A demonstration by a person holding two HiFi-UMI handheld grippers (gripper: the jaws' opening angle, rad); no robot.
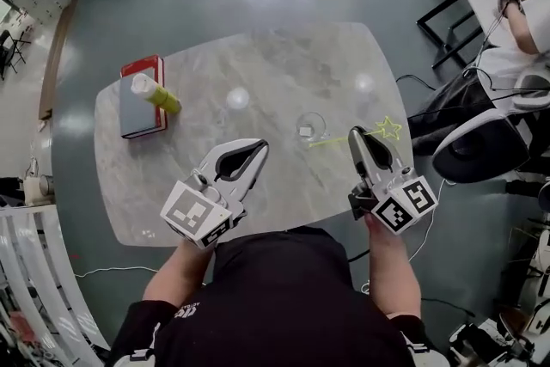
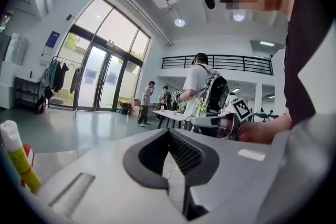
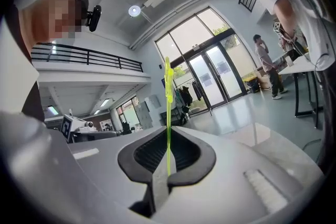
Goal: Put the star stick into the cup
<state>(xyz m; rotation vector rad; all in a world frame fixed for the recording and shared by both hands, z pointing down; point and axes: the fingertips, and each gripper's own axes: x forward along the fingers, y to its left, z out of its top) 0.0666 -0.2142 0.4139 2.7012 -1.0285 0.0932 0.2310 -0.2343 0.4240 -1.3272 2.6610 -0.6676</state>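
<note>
A yellow-green star stick (image 1: 387,130) is pinched near its middle by my right gripper (image 1: 355,133), which is shut on it. The star points right and the thin bare end reaches left towards the base of the clear glass cup (image 1: 311,126), which stands upright on the marble table (image 1: 284,56). In the right gripper view the star stick (image 3: 168,128) rises straight up from between the pads. My left gripper (image 1: 260,148) hovers over the table's front, left of the cup, shut with nothing in it. From the left gripper view I see the right gripper (image 2: 223,122) and the star (image 2: 201,107).
A red and grey book (image 1: 140,103) lies at the table's left with a yellow bottle (image 1: 157,94) on it, the same yellow bottle (image 2: 17,157) showing in the left gripper view. Chairs (image 1: 481,146) and black desks (image 1: 447,21) stand to the right. People stand in the hall behind.
</note>
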